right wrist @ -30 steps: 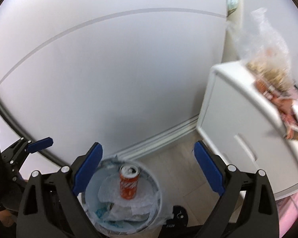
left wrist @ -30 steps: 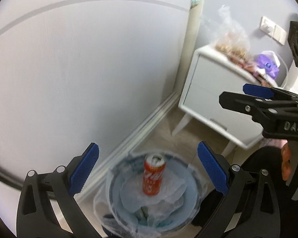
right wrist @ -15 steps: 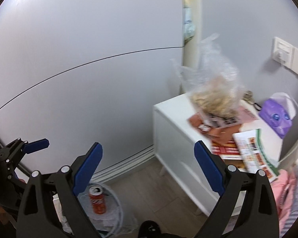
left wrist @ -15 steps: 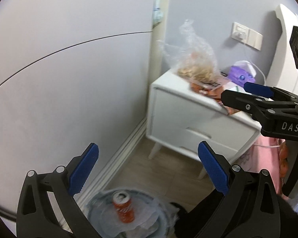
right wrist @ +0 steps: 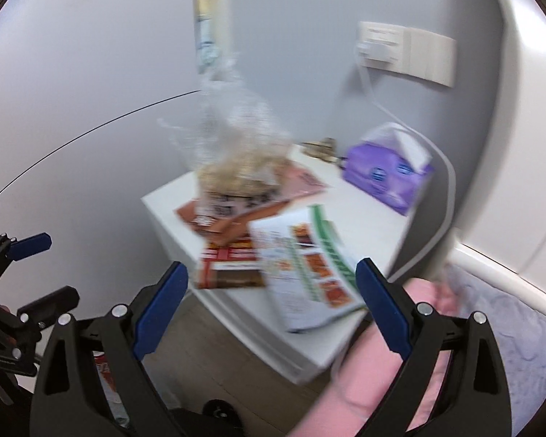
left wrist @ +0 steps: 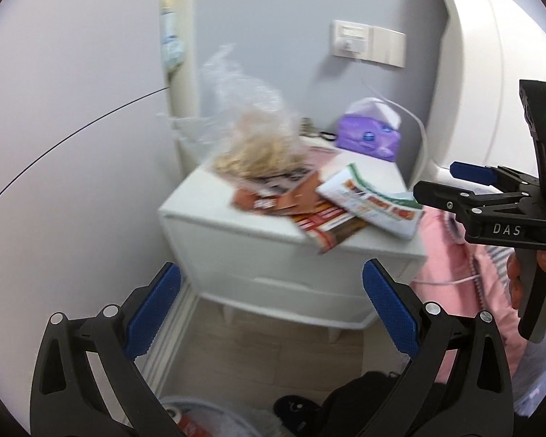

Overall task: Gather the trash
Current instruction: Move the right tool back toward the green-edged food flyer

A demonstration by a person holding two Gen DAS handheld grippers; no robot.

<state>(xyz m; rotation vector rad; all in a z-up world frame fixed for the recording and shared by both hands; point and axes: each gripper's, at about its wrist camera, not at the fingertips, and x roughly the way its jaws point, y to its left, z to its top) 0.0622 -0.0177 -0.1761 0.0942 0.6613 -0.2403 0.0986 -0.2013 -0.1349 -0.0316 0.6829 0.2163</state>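
A white bedside desk (left wrist: 258, 233) is seen against a grey wall, in a corner beside a pale door frame. On its top, a crinkled clear plastic bag (left wrist: 251, 123) holding something pale and stringy, perhaps noodles or snacks given the blur, is set at the far left. Overlapping paper leaflets (right wrist: 302, 262) are spread across the near edge, some overhanging it. A purple tissue pack (right wrist: 386, 174) is placed at the far right, below a wall socket plate (left wrist: 367, 47). Pink bedding (left wrist: 455, 251) is seen to the right. On the wooden floor at near left, a bin (left wrist: 218, 418) with a red can (left wrist: 185, 422) inside is partly hidden behind the left claw (left wrist: 269, 313). Both the left claw and the right claw (right wrist: 273, 309) are held wide apart, gripping and touching nothing.
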